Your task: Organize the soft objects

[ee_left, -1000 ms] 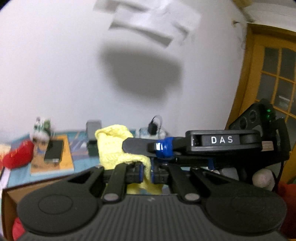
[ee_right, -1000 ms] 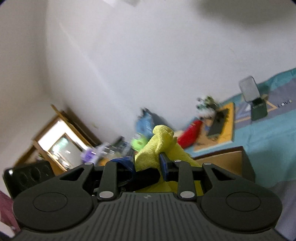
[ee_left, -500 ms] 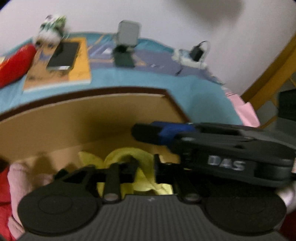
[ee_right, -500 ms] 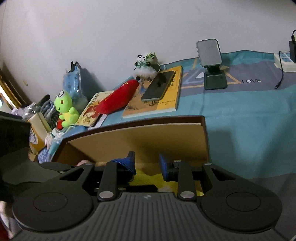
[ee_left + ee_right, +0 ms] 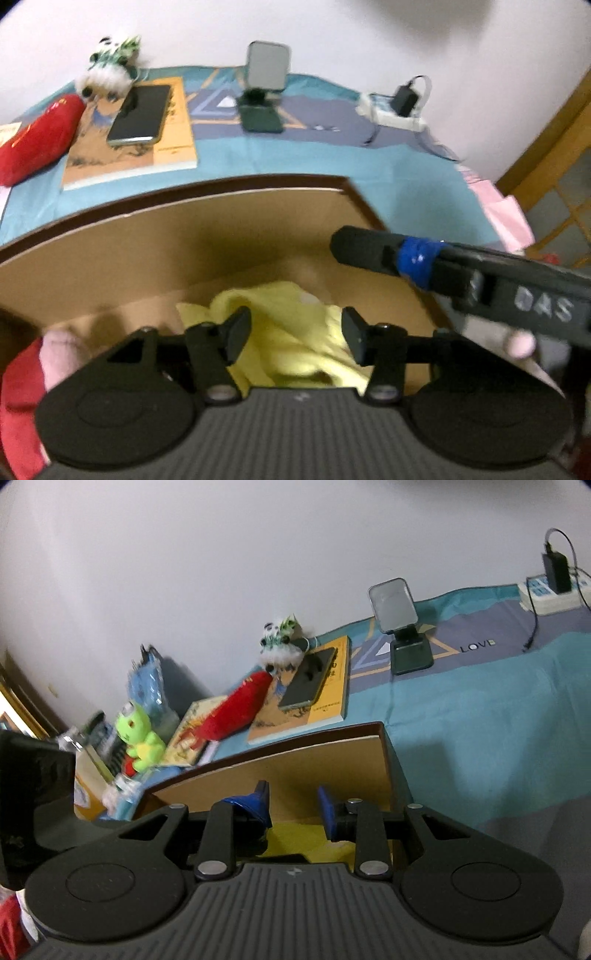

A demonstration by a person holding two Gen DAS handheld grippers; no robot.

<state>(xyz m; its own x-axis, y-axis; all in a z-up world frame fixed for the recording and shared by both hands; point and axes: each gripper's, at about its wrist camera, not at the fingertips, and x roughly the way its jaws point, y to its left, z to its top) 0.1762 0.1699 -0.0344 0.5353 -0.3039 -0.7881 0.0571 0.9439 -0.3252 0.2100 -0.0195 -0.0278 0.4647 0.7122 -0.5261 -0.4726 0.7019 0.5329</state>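
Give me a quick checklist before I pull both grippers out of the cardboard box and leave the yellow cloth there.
1. Yellow cloth inside the cardboard box: ok.
2. Left gripper jaws opening, pads off the cloth: ok.
3. Right gripper jaws apart, nothing pinched between the tips: ok.
4. Cloth free of the right gripper's underside: cannot tell, hidden.
5. Cloth lying flat: not ok, it is bunched.
6. Pink and red soft items in the box clear of the left gripper: ok.
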